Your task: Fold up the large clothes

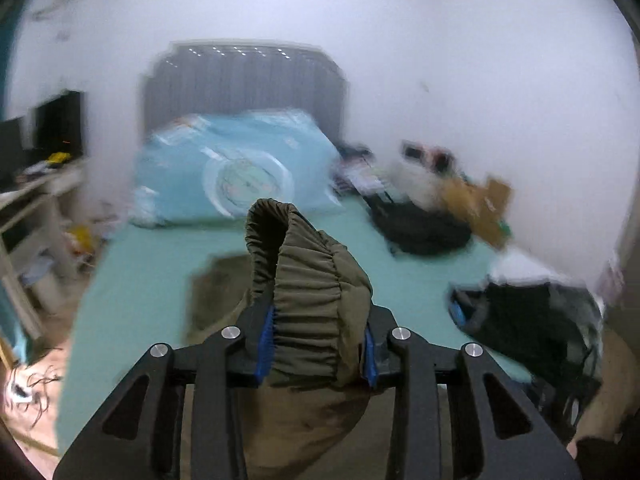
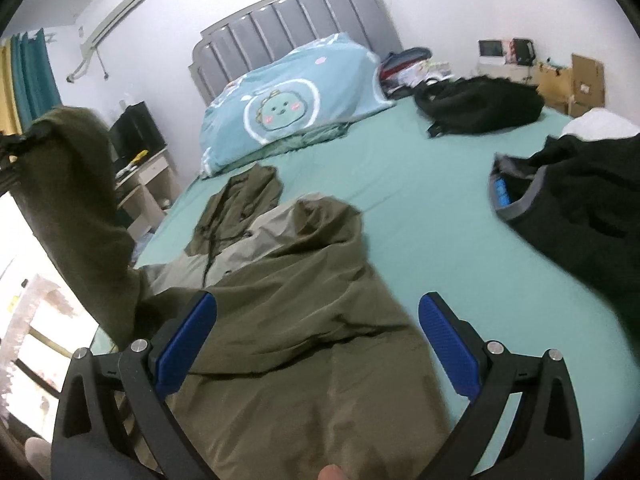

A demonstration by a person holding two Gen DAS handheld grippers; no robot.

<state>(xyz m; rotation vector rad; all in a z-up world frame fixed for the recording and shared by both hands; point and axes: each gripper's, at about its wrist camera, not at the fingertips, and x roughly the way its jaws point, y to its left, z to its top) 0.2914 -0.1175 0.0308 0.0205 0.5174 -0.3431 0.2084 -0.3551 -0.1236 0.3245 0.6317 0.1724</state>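
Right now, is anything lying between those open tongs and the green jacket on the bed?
Nothing visible. The right tongs hang open directly over the green jacket, with only air between. The black clothes and the backpack lie off to the side. The left tongs already grip the jacket's sleeve cuff.

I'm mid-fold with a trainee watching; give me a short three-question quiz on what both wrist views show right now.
1. True or false: the left gripper is shut on the elastic cuff of the olive jacket.
2. Multiple choice: the right gripper is A) shut on the jacket's hem, B) open above the jacket, C) shut on the black backpack.
3. Fill in: the folded blue quilt with a cartoon print lies against the grey ____.

Key
1. True; the fingers press the gathered cuff.
2. B; nothing sits between its fingers.
3. headboard.
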